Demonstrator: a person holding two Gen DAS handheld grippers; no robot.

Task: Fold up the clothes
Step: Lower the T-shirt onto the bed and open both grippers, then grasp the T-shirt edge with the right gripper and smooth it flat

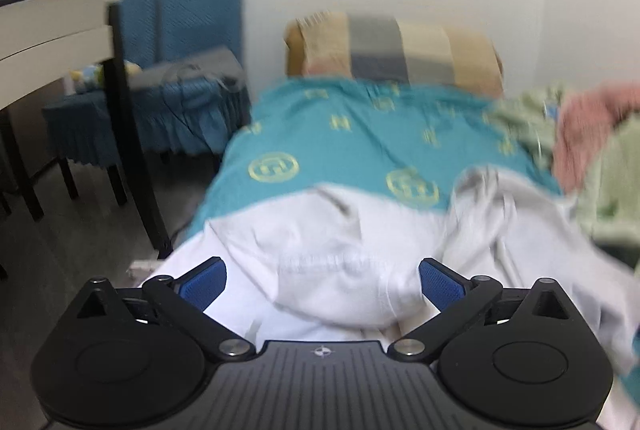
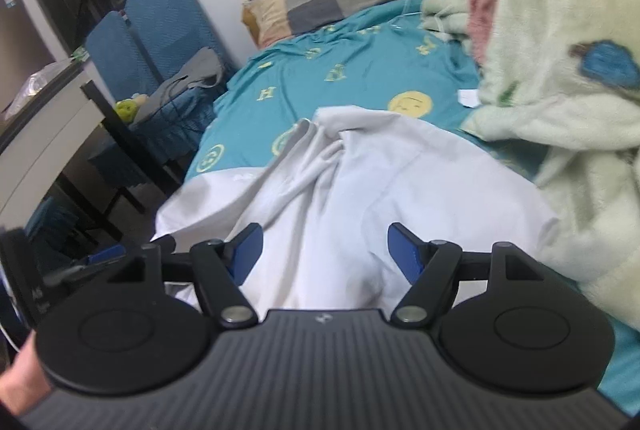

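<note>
Here, a rumpled white garment (image 2: pixel 320 189) is shown spread on the teal sheet (image 2: pixel 340 77), directly ahead of both released tongs, left gripper (image 1: pixel 322 280) and right gripper (image 2: pixel 324 250), whose jaws are parted, presumably for pinching its edges.

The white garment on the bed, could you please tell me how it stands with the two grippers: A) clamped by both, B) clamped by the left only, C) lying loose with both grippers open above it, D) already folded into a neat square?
C: the white garment lies rumpled on the teal sheet, and the left gripper and right gripper both show their blue pads spread wide with nothing between them.
</note>
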